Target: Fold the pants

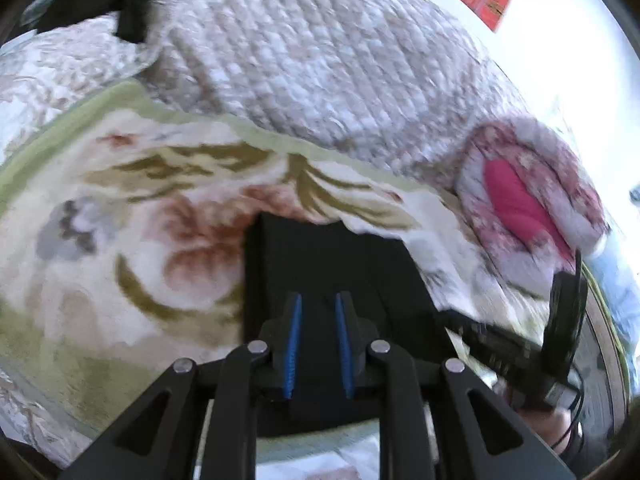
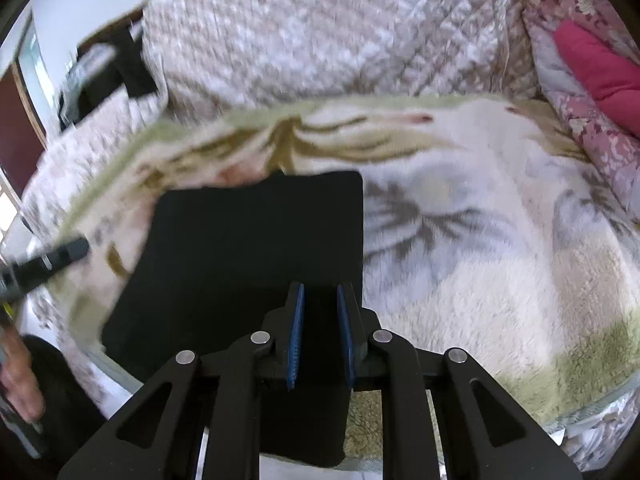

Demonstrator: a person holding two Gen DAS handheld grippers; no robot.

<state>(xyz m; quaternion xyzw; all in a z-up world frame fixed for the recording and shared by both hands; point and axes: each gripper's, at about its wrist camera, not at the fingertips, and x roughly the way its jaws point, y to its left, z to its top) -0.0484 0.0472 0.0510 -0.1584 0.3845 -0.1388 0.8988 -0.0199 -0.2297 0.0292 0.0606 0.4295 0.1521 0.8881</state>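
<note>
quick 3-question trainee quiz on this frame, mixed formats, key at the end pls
1. True or false: the black pants lie on a floral blanket.
2. What does the right gripper have between its blue pads? A) black pants fabric B) the pink cushion C) nothing
3. In the left wrist view, on which side of the left gripper does the pink cushion sit?

Key: 1 true. 2 A. 3 upper right.
</note>
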